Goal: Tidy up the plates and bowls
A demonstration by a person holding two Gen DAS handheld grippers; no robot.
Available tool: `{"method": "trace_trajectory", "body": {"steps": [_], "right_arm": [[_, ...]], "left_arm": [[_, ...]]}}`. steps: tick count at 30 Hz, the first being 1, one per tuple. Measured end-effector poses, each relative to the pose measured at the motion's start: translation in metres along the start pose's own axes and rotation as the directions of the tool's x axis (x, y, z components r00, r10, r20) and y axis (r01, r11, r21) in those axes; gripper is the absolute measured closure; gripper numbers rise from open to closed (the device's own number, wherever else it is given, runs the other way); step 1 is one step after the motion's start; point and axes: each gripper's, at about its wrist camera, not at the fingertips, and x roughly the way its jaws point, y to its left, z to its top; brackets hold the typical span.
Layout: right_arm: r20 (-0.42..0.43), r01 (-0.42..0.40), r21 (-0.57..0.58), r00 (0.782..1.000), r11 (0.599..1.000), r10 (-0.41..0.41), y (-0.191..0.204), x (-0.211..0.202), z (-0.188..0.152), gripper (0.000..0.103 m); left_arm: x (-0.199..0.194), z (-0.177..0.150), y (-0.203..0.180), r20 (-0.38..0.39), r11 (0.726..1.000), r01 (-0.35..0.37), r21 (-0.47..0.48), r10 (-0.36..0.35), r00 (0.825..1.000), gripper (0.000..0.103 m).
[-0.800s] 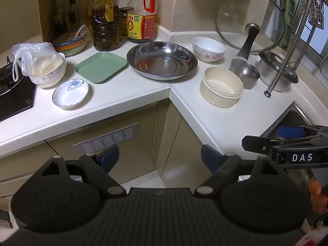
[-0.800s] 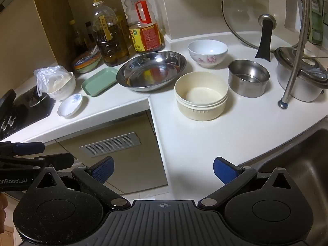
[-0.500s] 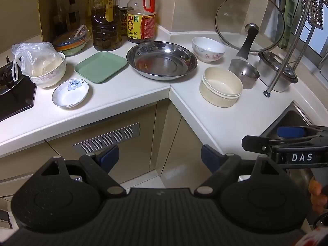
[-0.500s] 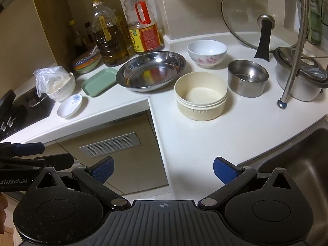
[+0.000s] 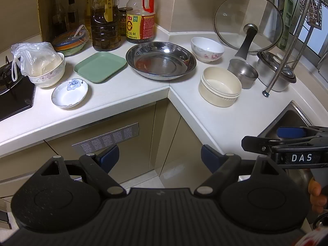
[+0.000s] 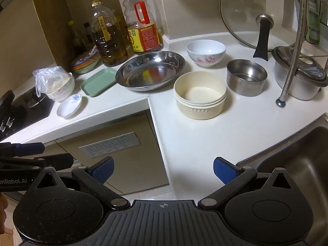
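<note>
Kitchen corner, white table (image 5: 127, 102) w/ dishes spread along it.

Left hand-held gripper (image 5: 160, 155) hangs off the table edge over the cabinet front, jaws wide apart, nothing btwn them; right hand-held gripper (image 6: 163, 169) likewise spread, empty, at the table's front edge beside the sink (image 6: 303, 164). Nearest to it: cream bowl (image 6: 199, 94), w/ steel cup (image 6: 247, 76) just beside, floral bowl (image 6: 206, 52) behind. Steel basin (image 5: 161, 60) sits at the corner; green square plate (image 5: 100, 66) to its left, then small white saucer (image 5: 69, 93) & bowl holding a plastic bag (image 5: 35, 61) near the stove.
</note>
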Motion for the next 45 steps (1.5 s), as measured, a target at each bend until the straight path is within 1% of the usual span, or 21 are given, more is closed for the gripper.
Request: {"method": "trace_trajectory", "body": {"steps": [45], "right_arm": [[0.004, 0.002, -0.002, 1.000, 1.000, -0.002, -0.0008, -0.0008, 0.0018, 0.000]], "left_arm": [[-0.0002, 0.0001, 0.0003, 0.003, 1.000, 0.003, -0.003, -0.003, 1.000, 0.017]]}}
